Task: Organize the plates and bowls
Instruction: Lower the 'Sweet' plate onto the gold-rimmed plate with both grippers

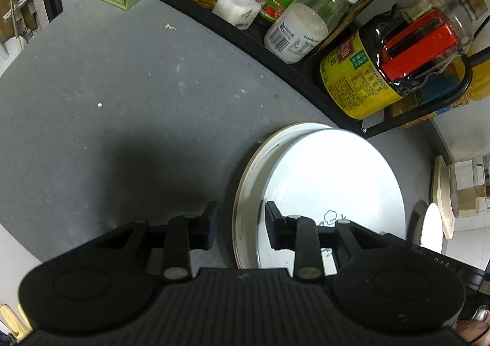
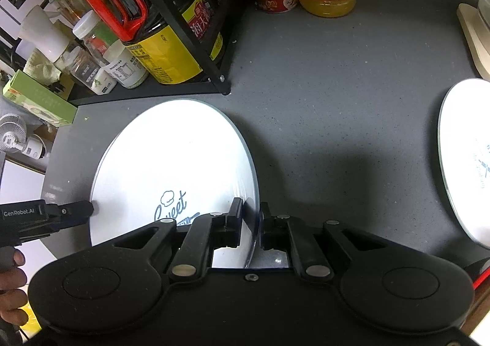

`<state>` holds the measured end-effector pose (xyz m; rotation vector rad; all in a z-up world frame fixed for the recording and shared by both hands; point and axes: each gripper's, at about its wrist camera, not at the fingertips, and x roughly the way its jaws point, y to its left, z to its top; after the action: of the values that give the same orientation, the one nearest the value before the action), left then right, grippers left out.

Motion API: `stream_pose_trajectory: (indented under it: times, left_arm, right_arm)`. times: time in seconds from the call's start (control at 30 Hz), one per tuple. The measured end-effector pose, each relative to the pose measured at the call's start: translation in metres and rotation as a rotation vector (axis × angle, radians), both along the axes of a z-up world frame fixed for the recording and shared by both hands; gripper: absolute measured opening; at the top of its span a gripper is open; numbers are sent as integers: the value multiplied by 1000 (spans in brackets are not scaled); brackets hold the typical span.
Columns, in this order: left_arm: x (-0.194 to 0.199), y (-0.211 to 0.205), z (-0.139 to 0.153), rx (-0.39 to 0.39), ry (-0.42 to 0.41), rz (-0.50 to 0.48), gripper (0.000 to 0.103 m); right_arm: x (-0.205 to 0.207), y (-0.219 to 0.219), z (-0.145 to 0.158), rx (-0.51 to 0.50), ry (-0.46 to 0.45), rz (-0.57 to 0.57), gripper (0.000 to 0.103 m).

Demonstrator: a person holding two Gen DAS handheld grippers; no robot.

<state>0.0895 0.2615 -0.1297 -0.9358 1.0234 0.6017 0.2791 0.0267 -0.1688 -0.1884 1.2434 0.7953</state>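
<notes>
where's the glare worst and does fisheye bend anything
Right wrist view: glare blows out the top plate, leaving only its blue print readable. Left wrist view: the same plate is glary, and the straight black rack edge curves strongly.

- The lower plate [image 1: 249, 180] shows only a crescent of rim under the top plate [image 1: 333, 180].
- A second plate [image 2: 465, 168] is cut by the right edge.
- The top plate's lettering is partly covered by the right tool [image 2: 251, 223].
</notes>
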Motion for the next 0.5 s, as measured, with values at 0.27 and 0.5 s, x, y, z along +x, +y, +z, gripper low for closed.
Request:
stream_pose_trajectory:
  times: [0.27,0.5]
  left_arm:
    - [0,0,-12,-16,-19,7,29]
    - [-2,-1,-9,-9,-45,-1,15]
  right_arm:
    - [0,7,-4,-8,7,2,11]
    - [-2,10,-10,-13,27,-5,12]
